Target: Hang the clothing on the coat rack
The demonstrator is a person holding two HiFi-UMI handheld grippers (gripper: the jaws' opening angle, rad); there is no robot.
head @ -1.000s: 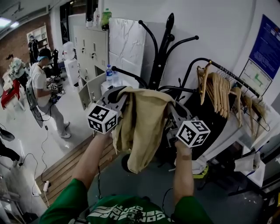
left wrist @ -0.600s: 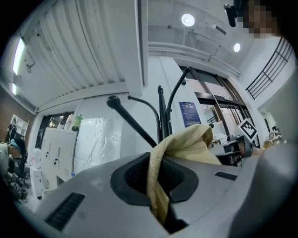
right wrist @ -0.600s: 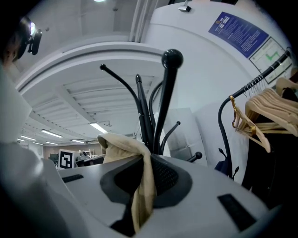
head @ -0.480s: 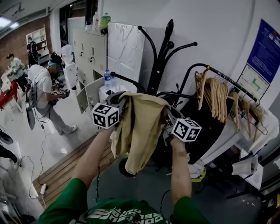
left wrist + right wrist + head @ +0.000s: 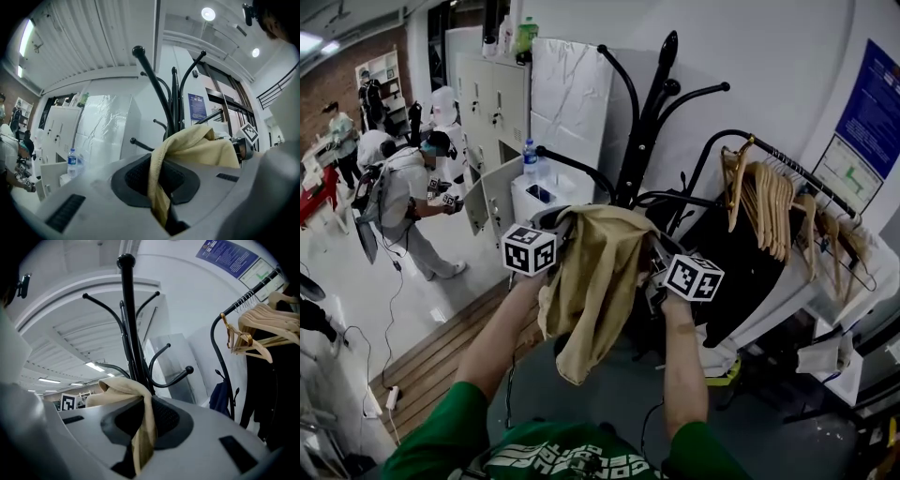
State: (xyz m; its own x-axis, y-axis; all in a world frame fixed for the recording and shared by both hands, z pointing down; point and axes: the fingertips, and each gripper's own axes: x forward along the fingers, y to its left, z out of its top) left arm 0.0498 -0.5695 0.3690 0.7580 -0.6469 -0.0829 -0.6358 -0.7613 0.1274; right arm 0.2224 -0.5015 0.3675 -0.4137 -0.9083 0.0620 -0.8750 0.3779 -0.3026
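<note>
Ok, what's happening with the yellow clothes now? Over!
Grippers: left gripper and right gripper both shut on the tan garment. Garment slung between them, up by the coat rack, not seen on a hook yet. Rack arms ahead look bare.

Green short-sleeved T-shirt (image 5: 553,457) with white print is worn. Left gripper (image 5: 161,183) and right gripper (image 5: 140,425) are cased in grey, with black ribbed pads. A white cube with black square markers is fitted on each.
</note>
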